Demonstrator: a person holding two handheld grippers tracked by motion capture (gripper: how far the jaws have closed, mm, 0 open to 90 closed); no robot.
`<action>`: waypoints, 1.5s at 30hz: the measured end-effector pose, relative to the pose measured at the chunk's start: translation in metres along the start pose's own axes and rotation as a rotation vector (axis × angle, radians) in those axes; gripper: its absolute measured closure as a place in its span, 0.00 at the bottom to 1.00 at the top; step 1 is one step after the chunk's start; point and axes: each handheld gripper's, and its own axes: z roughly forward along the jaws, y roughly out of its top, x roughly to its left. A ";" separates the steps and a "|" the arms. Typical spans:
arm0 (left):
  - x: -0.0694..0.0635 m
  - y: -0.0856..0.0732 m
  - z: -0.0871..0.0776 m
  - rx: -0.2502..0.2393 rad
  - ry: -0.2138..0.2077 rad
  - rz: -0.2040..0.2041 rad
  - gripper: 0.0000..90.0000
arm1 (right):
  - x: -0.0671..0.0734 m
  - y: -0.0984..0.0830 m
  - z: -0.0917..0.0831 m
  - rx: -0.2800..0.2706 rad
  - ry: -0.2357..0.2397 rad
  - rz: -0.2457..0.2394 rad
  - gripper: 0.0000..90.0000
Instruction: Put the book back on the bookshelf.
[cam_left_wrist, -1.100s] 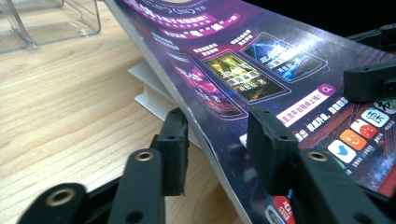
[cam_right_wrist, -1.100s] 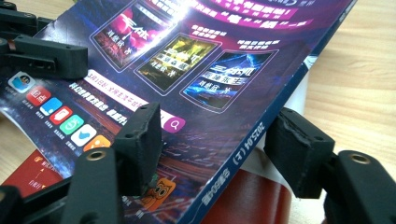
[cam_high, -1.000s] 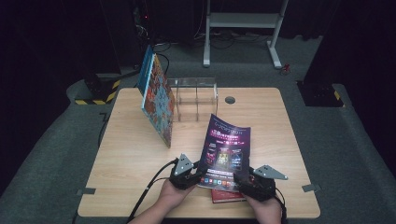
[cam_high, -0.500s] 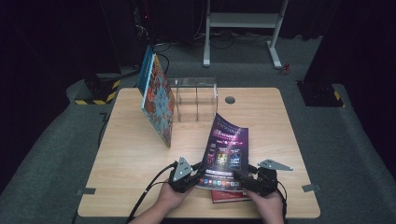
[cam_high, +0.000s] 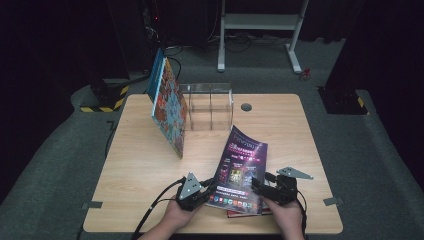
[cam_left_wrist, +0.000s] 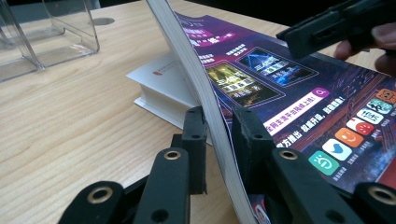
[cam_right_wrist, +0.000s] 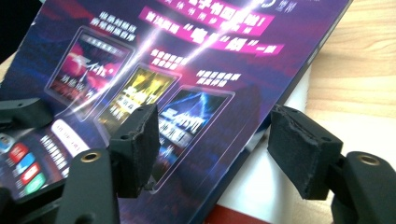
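A purple magazine (cam_high: 239, 172) tilts up off the table's front, its left edge raised. My left gripper (cam_high: 212, 187) has just been closing and now pinches that thick page edge (cam_left_wrist: 212, 116) between its pads. The left gripper (cam_left_wrist: 219, 123) shows the edge running straight up between the jaws. My right gripper (cam_high: 256, 184) is at the magazine's lower right. In the right gripper view (cam_right_wrist: 212, 135) its jaws have just been closing but stand apart: one pad (cam_right_wrist: 140, 140) lies over the cover, the other beyond the right edge. A white book (cam_left_wrist: 163, 88) lies under the magazine.
A colourful book (cam_high: 169, 107) stands tilted at the back left against a clear plastic rack (cam_high: 210, 105). A round cable hole (cam_high: 246, 106) is right of the rack. The wooden table (cam_high: 140, 160) has bare surface left of the hands.
The left jaws have narrowed onto the magazine's edge. The magazine has tipped up slightly. Both hands have stayed almost where they were.
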 end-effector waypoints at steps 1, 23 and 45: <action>0.000 -0.001 -0.001 0.001 -0.001 0.001 0.84 | 0.000 0.000 0.001 -0.004 -0.012 -0.011 0.38; -0.004 -0.007 -0.005 -0.007 -0.071 0.002 0.87 | -0.020 -0.001 0.009 0.043 -0.006 0.111 0.31; -0.001 -0.003 -0.001 0.047 -0.081 -0.008 0.82 | 0.001 0.004 -0.012 -0.064 -0.042 -0.063 0.75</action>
